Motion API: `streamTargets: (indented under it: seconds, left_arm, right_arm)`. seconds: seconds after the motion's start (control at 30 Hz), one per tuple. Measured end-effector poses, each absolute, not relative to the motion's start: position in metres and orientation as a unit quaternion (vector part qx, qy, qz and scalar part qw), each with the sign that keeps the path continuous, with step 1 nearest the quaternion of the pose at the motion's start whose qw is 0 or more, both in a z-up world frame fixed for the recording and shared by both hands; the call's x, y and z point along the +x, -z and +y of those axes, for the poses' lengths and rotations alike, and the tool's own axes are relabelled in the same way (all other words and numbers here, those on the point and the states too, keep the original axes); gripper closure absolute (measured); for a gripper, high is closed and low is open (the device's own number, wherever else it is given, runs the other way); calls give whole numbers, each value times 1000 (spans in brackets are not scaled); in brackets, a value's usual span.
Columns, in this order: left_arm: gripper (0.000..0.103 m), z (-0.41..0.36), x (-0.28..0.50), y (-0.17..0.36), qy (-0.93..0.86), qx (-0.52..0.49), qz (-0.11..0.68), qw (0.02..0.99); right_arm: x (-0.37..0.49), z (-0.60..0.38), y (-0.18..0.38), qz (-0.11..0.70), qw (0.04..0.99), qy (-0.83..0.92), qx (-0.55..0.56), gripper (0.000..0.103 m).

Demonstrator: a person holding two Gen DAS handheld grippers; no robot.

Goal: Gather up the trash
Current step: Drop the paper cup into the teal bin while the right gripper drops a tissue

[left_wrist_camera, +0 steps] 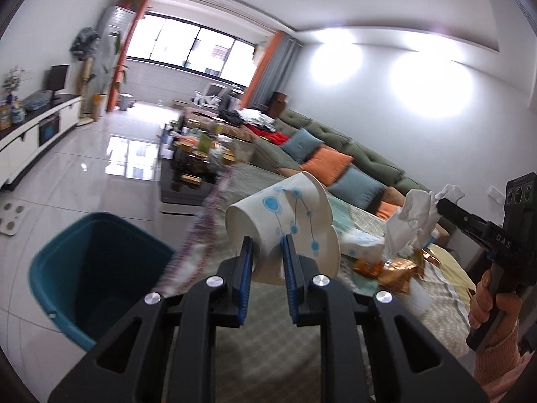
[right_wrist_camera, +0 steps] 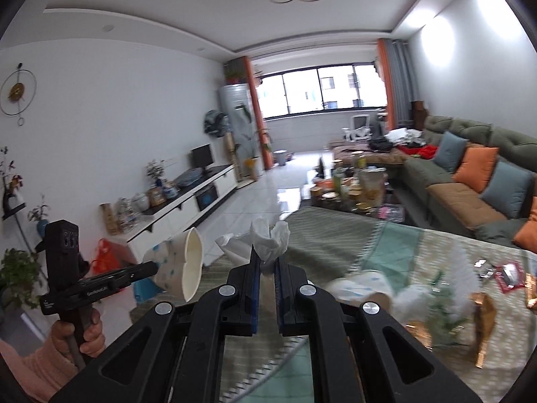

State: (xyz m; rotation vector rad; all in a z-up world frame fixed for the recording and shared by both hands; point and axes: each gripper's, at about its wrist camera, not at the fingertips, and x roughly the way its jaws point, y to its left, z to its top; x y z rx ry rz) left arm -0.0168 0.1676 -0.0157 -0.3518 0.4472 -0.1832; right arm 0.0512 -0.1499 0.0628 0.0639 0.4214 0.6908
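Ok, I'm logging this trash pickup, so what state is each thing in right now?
Left tool: shut on paper cup.
Paper cup: crushed, held sideways.
Right tool: shut on tissue.
Tissue: crumpled, held up.
Teal bin: open, on the floor.
Gold wrappers: crumpled, lying on the tablecloth.

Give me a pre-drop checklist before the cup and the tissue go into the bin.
1. Left gripper clamped on the paper cup: ok, the pads pinch its crushed wall.
2. Right gripper clamped on the tissue: ok, the wad sticks out between the pads.
3. Teal bin open and reachable: ok, no lid, on the floor beside the table.
4. Cup above the bin mouth: not ok, it hangs above the tablecloth edge, right of the bin.
5. Tissue above the bin: not ok, it hangs further right, above the table.
6. Room inside the bin: cannot tell, its bottom is dark.
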Motion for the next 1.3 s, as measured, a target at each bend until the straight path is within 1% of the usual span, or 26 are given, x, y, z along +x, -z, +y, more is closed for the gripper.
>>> streamTargets:
  seconds: [0.23, 0.57, 1.07, 1.3]
  left_arm:
    - [84, 214, -29, 14, 23, -185, 212, 959]
    - [84, 262, -37, 23, -53, -194, 225, 953]
    - [84, 293, -25, 54, -100, -200, 274, 935]
    - [84, 299, -16, 72, -110, -209, 302, 924]
  right_arm:
    - [73, -85, -60, 224, 884, -410, 30, 95]
    - [102, -8, -49, 259, 836, -482, 31, 95]
    - [125, 73, -16, 325, 787, -522, 45, 95]
    - [138, 103, 15, 385, 770, -509, 28, 95]
